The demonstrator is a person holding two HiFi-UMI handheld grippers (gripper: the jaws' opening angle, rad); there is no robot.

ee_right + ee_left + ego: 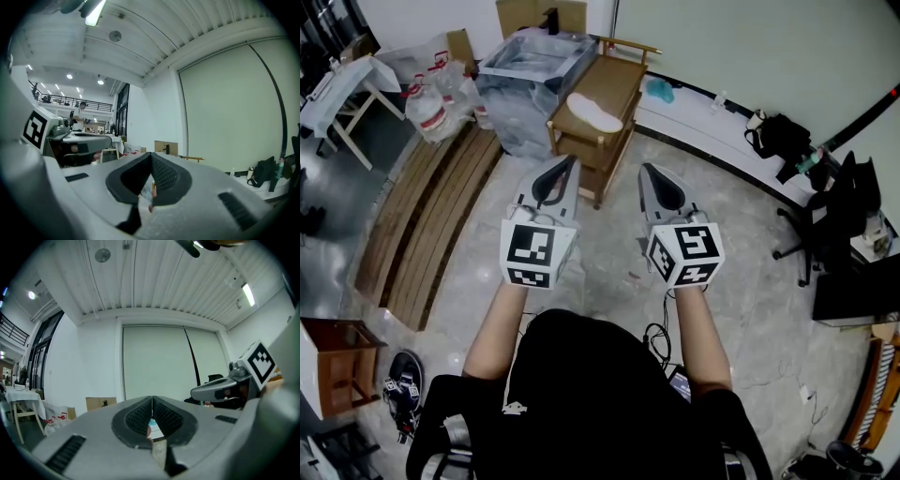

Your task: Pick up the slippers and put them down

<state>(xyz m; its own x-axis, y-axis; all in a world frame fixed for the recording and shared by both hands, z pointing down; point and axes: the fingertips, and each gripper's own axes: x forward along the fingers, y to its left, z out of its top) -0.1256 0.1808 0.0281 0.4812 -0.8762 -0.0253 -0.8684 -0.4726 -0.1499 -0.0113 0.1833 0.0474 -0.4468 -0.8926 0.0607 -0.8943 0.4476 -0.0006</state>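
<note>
One white slipper (592, 112) lies on the top shelf of a wooden rack (623, 80) ahead of me; I see no second slipper. My left gripper (573, 161) and right gripper (646, 169) are held side by side in the air, pointing level toward the rack and short of it. In the left gripper view the left gripper (152, 400) has its jaws meeting at the tips with nothing held. In the right gripper view the right gripper (151, 155) is likewise shut and empty. Neither touches the slipper.
A clear plastic bin (530, 66) stands left of the rack, with bagged bottles (431, 103) and a white table (347, 89) further left. Wooden slats (431, 216) lie on the floor at left. A black bag (778, 136) and a black office chair (834, 216) are at right.
</note>
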